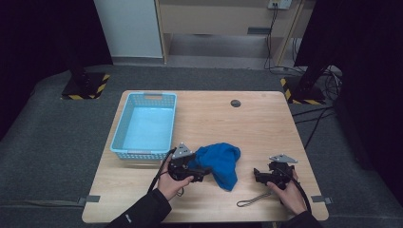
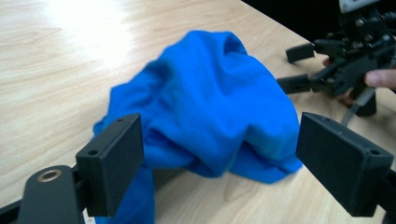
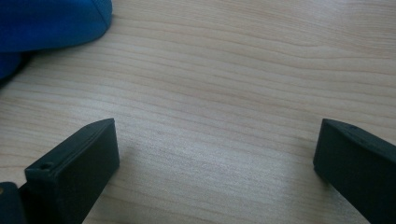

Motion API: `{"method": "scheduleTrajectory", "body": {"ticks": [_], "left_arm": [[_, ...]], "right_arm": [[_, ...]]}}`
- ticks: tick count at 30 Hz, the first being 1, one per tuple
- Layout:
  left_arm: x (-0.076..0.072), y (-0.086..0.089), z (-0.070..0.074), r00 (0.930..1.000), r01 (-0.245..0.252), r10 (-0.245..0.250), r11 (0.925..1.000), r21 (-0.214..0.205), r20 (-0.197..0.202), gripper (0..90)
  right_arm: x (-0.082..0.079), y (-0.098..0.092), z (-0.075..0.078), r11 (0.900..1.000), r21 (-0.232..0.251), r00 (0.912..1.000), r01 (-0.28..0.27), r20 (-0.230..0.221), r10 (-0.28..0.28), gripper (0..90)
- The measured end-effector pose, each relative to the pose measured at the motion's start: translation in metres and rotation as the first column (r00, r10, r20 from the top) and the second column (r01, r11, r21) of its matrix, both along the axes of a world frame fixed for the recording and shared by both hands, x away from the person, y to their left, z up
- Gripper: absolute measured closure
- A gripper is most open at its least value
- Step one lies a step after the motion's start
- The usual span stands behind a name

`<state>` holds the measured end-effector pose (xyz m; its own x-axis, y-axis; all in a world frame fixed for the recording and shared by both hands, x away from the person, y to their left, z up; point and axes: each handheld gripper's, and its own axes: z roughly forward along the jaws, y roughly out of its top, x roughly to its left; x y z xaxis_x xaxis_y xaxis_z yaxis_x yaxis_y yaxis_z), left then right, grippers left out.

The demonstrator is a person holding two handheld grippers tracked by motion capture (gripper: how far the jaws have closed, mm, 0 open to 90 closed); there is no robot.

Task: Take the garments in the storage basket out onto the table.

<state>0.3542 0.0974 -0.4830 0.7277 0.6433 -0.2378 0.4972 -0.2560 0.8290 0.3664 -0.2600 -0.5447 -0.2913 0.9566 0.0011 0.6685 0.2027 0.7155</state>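
Left tool [image 2: 219, 154] gapes wide, the crumpled blue cloth [image 2: 210, 102] heaped just ahead between its jaws, unpinched. Right tool [image 3: 217, 163] open over bare table [image 3: 233, 70], cloth beyond. Light-blue basket [image 1: 145, 124] behind. No readable writing.

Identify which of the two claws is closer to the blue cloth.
The left claw: it sits right at the blue cloth, whereas the right claw waits apart over bare table.

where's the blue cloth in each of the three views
High view: the blue cloth lies crumpled near the table's front edge, between the two hands, by the left tongs.
Left gripper view: centre of frame, just beyond the open jaws.
Right gripper view: top-left corner, away from the jaws.
Shared landmark: the wooden table.
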Motion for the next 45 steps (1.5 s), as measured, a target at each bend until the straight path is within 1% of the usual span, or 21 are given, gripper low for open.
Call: {"method": "scheduleTrajectory", "body": {"ticks": [4,10,15,24,30,36,39,45], "left_arm": [[-0.005,0.004,-0.002,1.0,0.001,-0.001,1.0,0.005,0.006,13.8],[-0.01,0.012,-0.002,0.9997,-0.019,0.019,0.9998,-0.004,0.013,13.7],[-0.015,0.017,-0.004,0.9996,-0.022,0.022,0.9997,0.006,0.016,13.6],[-0.022,0.032,-0.005,0.9981,-0.052,0.051,0.9986,0.009,0.035,13.0],[-0.028,0.042,-0.007,0.998,-0.06,0.06,0.9981,0.01,0.019,12.4],[-0.034,0.056,-0.007,0.996,-0.087,0.086,0.9962,0.01,0.024,12.2],[-0.036,0.061,-0.008,0.9952,-0.092,0.091,0.9956,0.019,0.036,12.0],[-0.039,0.068,-0.01,0.9942,-0.103,0.102,0.994,0.037,0.035,11.8]], "right_arm": [[0.0,0.0,0.0,1.0,0.001,1.0,0.001,-0.001,-0.001,0.4],[0.0,0.0,0.0,1.0,0.001,1.0,0.001,-0.001,-0.001,0.4],[0.0,0.0,0.0,1.0,0.001,1.0,0.002,-0.002,-0.002,0.4],[0.0,0.0,0.0,1.0,0.0,1.0,0.0,0.0,0.0,0.4],[0.0,0.0,0.0,1.0,0.001,1.0,0.001,-0.001,-0.001,0.4],[0.0,0.0,0.0,1.0,0.001,1.0,0.001,-0.001,-0.001,0.4],[0.0,0.0,0.0,1.0,0.001,1.0,0.001,-0.001,-0.001,0.5],[0.0,0.0,0.0,1.0,0.001,1.0,0.001,-0.001,-0.001,0.4]]}}
